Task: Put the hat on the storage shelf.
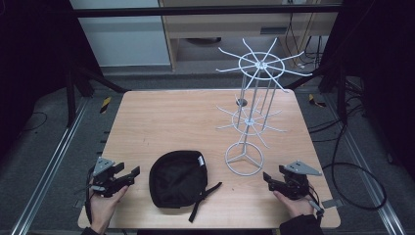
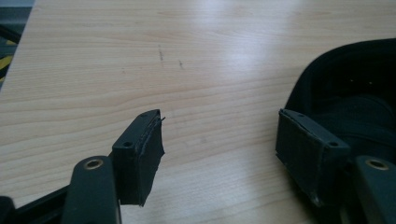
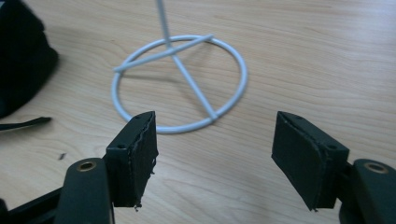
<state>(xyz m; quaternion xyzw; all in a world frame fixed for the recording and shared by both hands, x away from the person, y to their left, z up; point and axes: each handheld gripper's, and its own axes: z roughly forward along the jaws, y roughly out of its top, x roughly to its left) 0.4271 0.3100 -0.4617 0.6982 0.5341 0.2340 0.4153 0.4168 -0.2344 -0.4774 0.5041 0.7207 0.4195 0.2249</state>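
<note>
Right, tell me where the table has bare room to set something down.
The far left of the table is bare, bordered by the black cap in front and the white wire rack at the right. It is crowded around the rack's ring base and the cap's strap.

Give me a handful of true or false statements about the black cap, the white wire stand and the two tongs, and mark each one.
1. The black cap lies on the table between the two tongs. True.
2. The left tongs are shut on the cap. False: their jaws stand open and hold nothing, with the cap just beside them.
3. The white wire stand stands upright on its ring base. True.
4. The cap hangs from an arm of the stand. False: it rests on the table, apart from the stand.
5. The right tongs are open and point toward the stand's ring base. True.
</note>
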